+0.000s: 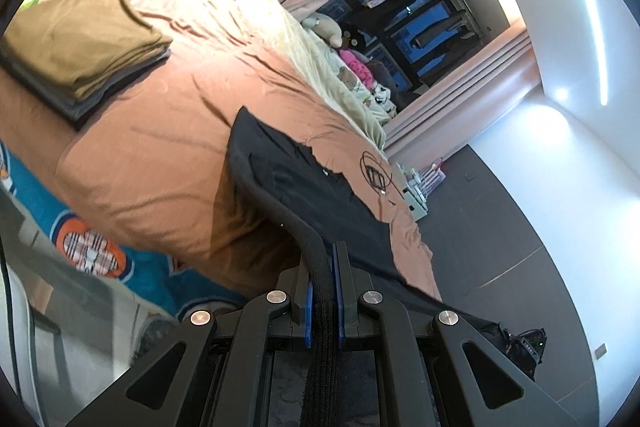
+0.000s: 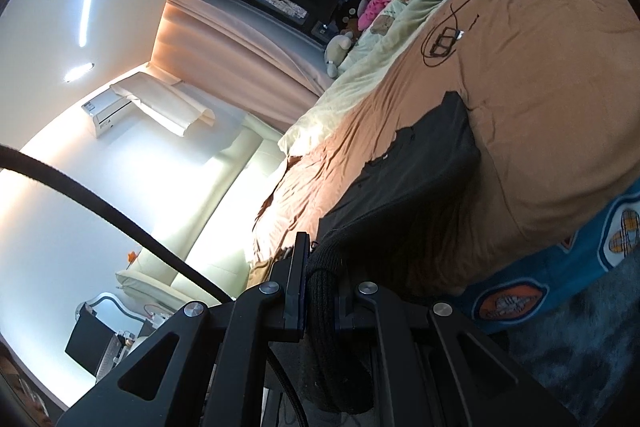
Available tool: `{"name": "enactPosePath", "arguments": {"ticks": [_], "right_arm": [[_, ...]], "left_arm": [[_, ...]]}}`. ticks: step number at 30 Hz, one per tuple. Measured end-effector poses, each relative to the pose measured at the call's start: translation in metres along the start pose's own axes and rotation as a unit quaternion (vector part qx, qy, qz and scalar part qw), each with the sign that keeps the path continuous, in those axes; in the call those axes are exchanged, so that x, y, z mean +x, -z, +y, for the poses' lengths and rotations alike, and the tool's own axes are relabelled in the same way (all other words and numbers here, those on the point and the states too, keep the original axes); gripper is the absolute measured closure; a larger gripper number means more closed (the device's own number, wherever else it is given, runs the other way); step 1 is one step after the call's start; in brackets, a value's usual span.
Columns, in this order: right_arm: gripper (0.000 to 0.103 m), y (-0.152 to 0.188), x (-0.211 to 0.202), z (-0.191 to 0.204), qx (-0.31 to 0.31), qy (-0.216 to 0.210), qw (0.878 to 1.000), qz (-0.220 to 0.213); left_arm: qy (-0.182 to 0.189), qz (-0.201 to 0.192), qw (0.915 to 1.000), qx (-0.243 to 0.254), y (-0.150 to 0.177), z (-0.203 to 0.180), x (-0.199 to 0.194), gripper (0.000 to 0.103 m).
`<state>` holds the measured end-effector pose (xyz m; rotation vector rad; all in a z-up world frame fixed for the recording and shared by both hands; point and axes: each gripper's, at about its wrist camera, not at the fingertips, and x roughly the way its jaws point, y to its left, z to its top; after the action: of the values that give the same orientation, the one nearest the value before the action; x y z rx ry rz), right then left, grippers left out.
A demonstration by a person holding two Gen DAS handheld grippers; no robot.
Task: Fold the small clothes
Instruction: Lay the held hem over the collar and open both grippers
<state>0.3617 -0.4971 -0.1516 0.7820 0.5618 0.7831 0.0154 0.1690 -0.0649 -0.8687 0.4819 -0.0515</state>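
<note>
A black garment [image 1: 304, 183] lies stretched over the orange bedspread [image 1: 168, 131], its ribbed hem lifted off the bed. My left gripper [image 1: 322, 267] is shut on that ribbed edge, which runs between the blue pads and back under the camera. In the right wrist view the same black garment [image 2: 424, 163] spreads over the bedspread [image 2: 540, 99], and my right gripper [image 2: 320, 267] is shut on a bunched ribbed part of it. Both views are rolled sideways.
A stack of folded clothes, brown on top of grey [image 1: 80, 43], sits on the bed at the left. A black cable with glasses [image 1: 374, 175] lies on the bedspread beyond the garment. Soft toys [image 1: 352, 67] line the far side by the window. A blue patterned rug [image 2: 560, 267] lies beside the bed.
</note>
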Motion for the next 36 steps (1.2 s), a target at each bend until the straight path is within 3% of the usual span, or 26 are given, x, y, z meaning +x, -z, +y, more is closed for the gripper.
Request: {"name": "enactPosePath", "arguments": {"ticks": [14,21,36], "right_arm": [[0.097,-0.065,0.092,-0.021,-0.006,0.021,1.000,0.008],[0.097,-0.093,0.139,-0.029,0.002,0.026,0.999,0.023],[0.097,-0.133,0.232,-0.067,0.041,0.080,0.994,0.068]], "left_arm": [[-0.033,0.014,0.9994,0.003,-0.090,-0.011,0.087,0.095],[-0.056,0.023,0.9981,-0.012,-0.116,0.001,0.131,0.095],[-0.111,0.063,0.9911,-0.040,-0.148,0.042,0.227,0.095]]}}
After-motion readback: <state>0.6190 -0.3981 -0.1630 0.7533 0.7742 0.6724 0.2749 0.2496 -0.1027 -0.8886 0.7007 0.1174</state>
